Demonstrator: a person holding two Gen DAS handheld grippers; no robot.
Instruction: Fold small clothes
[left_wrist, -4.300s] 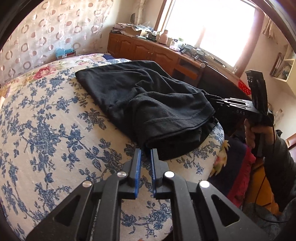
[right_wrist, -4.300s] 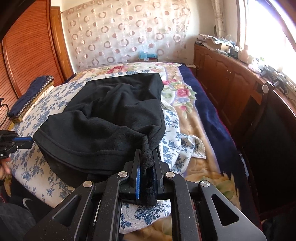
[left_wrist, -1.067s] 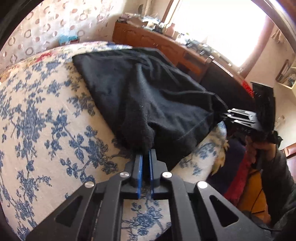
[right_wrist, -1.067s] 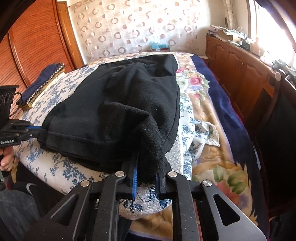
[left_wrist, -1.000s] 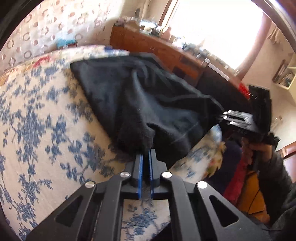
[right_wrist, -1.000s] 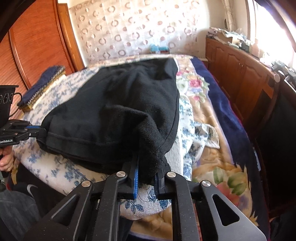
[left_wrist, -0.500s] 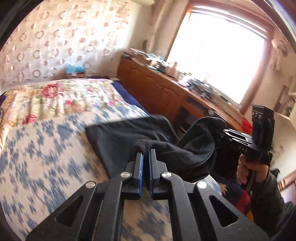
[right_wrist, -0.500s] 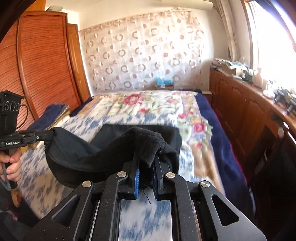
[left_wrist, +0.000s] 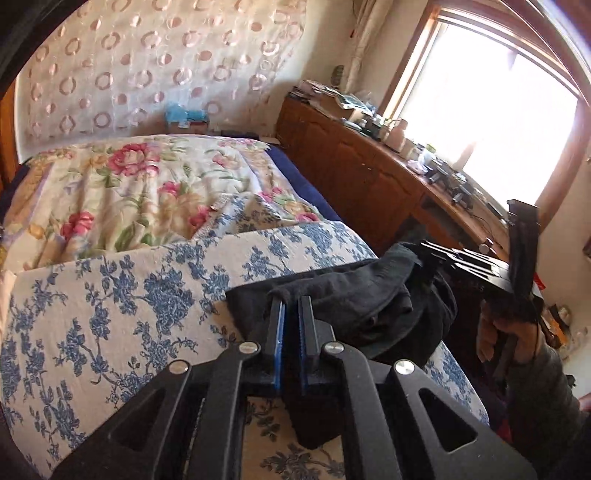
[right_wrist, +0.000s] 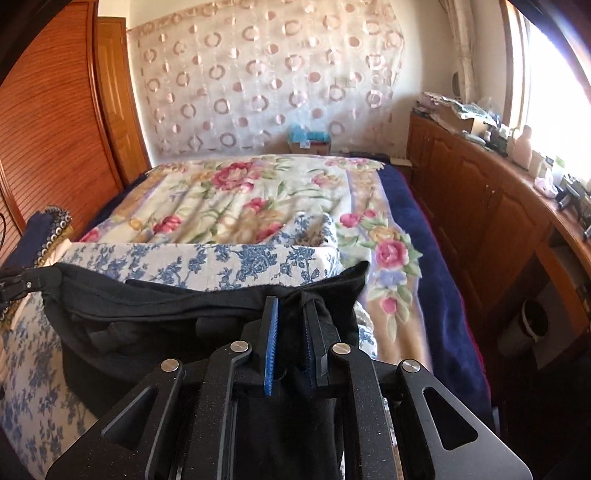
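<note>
A black fleece garment (left_wrist: 369, 302) lies doubled over on the blue-flowered bedcover (left_wrist: 110, 295). My left gripper (left_wrist: 291, 301) pinches one corner of its raised edge; the jaws show a thin gap and are opening. At the left edge of the right wrist view the left gripper (right_wrist: 33, 282) keeps that corner taut. My right gripper (right_wrist: 291, 299) is opening: its left blue pad stands bare while the garment (right_wrist: 166, 314) drapes over the right finger and hangs between the jaws. In the left wrist view the right gripper (left_wrist: 428, 254) sits at the bunched corner, held by a hand (left_wrist: 517, 336).
A rose-patterned quilt (right_wrist: 240, 199) covers the far half of the bed. A long wooden cabinet (left_wrist: 369, 177) crowded with small items runs along the window side. A wooden wardrobe (right_wrist: 48, 129) stands on the other side, with a folded dark blue textile (right_wrist: 40, 229) by it.
Both grippers lifted the near edge of the garment and carried it across the bed toward the far end, doubling the cloth over itself. The right jaws have widened.
</note>
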